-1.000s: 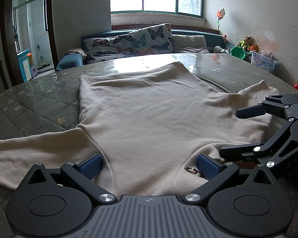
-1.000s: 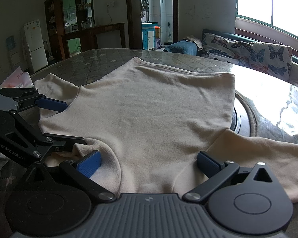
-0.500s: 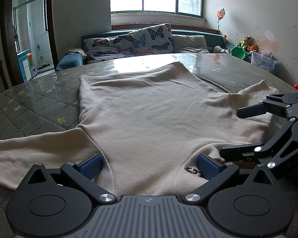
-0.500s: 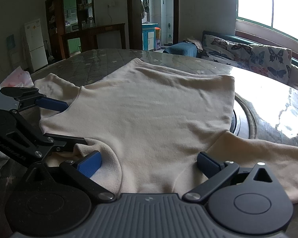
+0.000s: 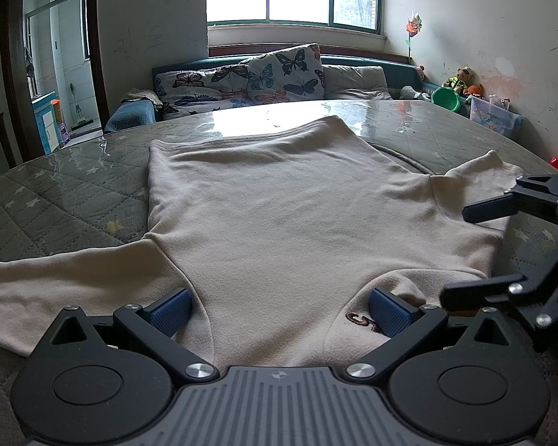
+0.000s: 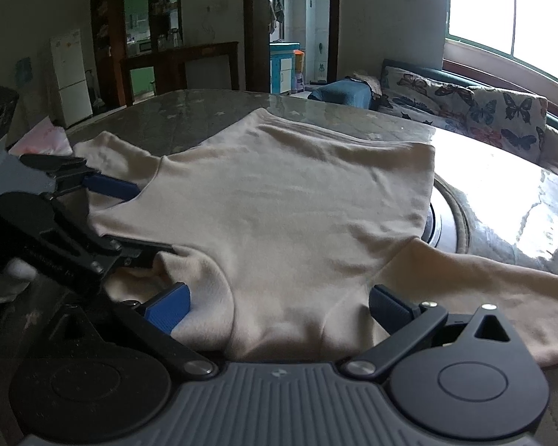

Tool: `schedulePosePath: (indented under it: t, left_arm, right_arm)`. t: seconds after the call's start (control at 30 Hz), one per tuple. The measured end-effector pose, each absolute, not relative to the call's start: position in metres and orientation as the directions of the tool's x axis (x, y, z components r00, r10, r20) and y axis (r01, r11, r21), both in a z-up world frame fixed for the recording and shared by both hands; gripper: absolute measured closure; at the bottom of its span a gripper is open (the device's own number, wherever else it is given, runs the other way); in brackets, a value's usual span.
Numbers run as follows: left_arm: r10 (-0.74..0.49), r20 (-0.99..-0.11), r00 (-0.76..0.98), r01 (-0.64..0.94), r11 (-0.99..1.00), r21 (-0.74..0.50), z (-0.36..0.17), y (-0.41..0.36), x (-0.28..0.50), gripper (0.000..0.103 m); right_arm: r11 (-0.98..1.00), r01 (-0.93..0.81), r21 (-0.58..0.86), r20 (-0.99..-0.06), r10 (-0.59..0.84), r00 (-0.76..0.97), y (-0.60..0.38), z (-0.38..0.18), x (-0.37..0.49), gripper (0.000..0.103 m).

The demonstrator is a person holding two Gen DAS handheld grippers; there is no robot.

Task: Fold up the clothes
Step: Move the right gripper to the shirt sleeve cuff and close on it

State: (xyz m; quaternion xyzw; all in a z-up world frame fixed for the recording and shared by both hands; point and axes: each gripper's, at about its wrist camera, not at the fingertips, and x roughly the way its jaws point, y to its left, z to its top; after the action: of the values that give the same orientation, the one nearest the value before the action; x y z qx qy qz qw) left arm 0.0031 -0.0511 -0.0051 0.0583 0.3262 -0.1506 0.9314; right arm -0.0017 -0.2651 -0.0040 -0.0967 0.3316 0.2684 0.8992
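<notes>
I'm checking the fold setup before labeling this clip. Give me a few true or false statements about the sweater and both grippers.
1. The beige sweater lies spread on the round table. True.
2. The left gripper is shut on a sleeve. False: it is open, fabric between its fingers.
3. The right gripper is open near the sweater's edge. True.
4. The sweater is already folded in half. False: both sleeves lie spread out.
5. A butterfly cushion sits beyond the table. True.
</notes>
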Motion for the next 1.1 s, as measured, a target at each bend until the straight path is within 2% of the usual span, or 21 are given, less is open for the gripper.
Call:
schedulePosePath:
  t: [0.27,0.5,0.67,0.77,0.9,1.1]
  left_arm:
    - [-0.248,-0.624,0.741,0.32,0.947,0.003,-0.005,-0.05,0.003,0.0]
    - [-0.289,-0.6,0.746,0.355,0.935,-0.009,0.002,-0.046,-0.006,0.002]
    - [-0.366,-0.569,0.736,0.445,0.896,-0.001,0.007,-0.053,-0.021,0.014]
    - [-0.406,-0.565,0.718,0.502,0.865,0.017,0.006,-0.059,-0.028,0.026]
    - [-0.443,-0.572,0.69,0.559,0.829,0.033,0.004,-0.064,-0.034,0.046]
    - [-0.483,-0.575,0.66,0.636,0.767,0.085,0.002,-0.069,-0.053,0.049]
  right_arm:
    - [0.83,-0.554,-0.054,-0.648,0.393,0.652,-0.27,-0.001,-0.022,0.0]
    - [0.863,-0.502,-0.055,-0.585,0.38,0.717,-0.28,0.02,-0.016,0.0]
    - [0.879,-0.476,-0.006,-0.565,0.39,0.727,-0.282,0.025,-0.003,0.0]
    - [0.887,-0.462,-0.003,-0.551,0.384,0.741,-0.285,0.027,-0.001,0.0]
    - [0.887,-0.458,-0.054,-0.579,0.346,0.739,-0.28,0.019,0.001,0.0]
    - [0.85,-0.502,-0.157,-0.611,0.316,0.726,-0.265,0.0,-0.012,0.0]
